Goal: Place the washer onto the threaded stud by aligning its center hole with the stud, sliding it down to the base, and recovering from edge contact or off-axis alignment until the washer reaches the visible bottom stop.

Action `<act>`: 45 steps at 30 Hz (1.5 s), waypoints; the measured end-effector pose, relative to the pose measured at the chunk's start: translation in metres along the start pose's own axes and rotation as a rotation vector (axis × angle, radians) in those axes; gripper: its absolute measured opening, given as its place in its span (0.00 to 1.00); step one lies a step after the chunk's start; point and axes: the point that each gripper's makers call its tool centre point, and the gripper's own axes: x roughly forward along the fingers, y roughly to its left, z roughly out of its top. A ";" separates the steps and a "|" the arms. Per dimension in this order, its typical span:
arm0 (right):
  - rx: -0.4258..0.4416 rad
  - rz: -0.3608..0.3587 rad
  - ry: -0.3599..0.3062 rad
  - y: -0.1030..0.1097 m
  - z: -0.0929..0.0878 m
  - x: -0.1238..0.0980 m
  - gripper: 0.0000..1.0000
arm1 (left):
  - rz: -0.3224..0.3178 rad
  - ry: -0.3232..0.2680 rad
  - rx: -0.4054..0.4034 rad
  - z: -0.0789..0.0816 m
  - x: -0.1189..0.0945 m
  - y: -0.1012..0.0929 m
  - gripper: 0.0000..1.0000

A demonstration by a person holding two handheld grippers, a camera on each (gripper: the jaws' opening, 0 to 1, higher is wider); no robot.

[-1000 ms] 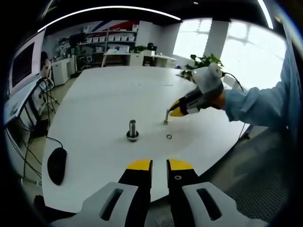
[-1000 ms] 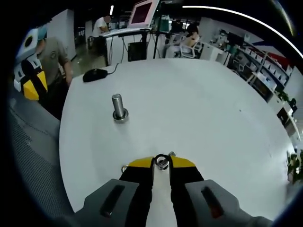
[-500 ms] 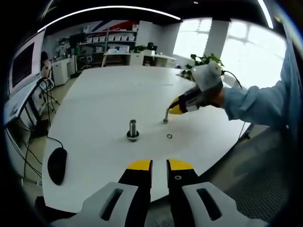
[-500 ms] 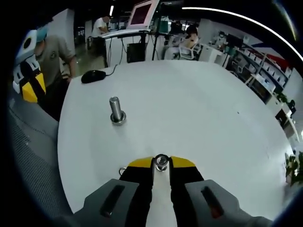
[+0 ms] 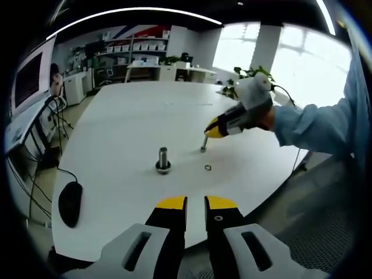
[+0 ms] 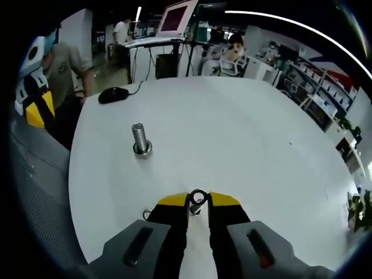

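A grey threaded stud point(image 5: 163, 160) point(image 6: 140, 139) stands upright on its base on the white table point(image 5: 128, 116). My right gripper point(image 6: 198, 200) is shut on a steel washer point(image 6: 198, 196), held across its rim at the yellow fingertips. In the left gripper view, the right gripper point(image 5: 210, 131) hovers just above the table to the right of the stud, with the washer point(image 5: 204, 143) hanging from its tip. A second washer point(image 5: 207, 168) lies flat on the table. My left gripper point(image 5: 195, 203) sits near the table's front edge, jaws close together with nothing between them.
A black mouse point(image 5: 70, 203) point(image 6: 113, 93) with its cable lies near the table edge. A blue sleeve point(image 5: 314, 128) reaches in from the right. A person point(image 6: 64, 64) stands beyond the table by the left gripper point(image 6: 35, 104). Desks and shelves lie further back.
The right gripper has risen a little above the table, still holding the washer. The stud, the loose washer and the left gripper have stayed put.
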 end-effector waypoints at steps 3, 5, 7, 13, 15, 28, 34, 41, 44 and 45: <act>-0.009 0.004 0.014 0.000 -0.002 0.002 0.14 | -0.001 -0.001 0.000 0.000 0.000 0.000 0.10; -0.008 0.007 0.014 0.000 -0.002 0.002 0.14 | -0.003 0.002 0.002 0.000 0.000 -0.001 0.10; -0.011 0.008 0.019 0.000 -0.003 0.003 0.14 | -0.002 0.001 0.002 0.000 0.000 0.000 0.10; -0.007 0.000 0.018 -0.002 -0.004 0.002 0.14 | 0.002 -0.001 -0.002 0.000 0.000 0.001 0.10; 0.001 0.003 0.017 -0.003 -0.004 0.001 0.14 | 0.003 -0.001 -0.002 0.000 0.000 0.001 0.10; 0.008 0.008 0.018 -0.002 -0.007 0.003 0.13 | 0.008 -0.003 -0.003 0.001 0.000 0.001 0.10; 0.001 0.017 0.029 -0.002 -0.007 0.002 0.14 | 0.008 -0.006 -0.005 0.001 0.000 0.001 0.10; 0.021 0.020 0.045 -0.001 -0.017 0.004 0.16 | 0.008 -0.004 -0.005 0.001 0.000 0.002 0.10; 0.032 0.027 0.048 0.000 -0.018 0.005 0.15 | 0.007 0.000 -0.002 0.000 0.000 0.001 0.10; 0.031 0.024 0.043 -0.001 -0.017 0.004 0.14 | 0.006 0.001 -0.001 0.000 0.000 0.001 0.10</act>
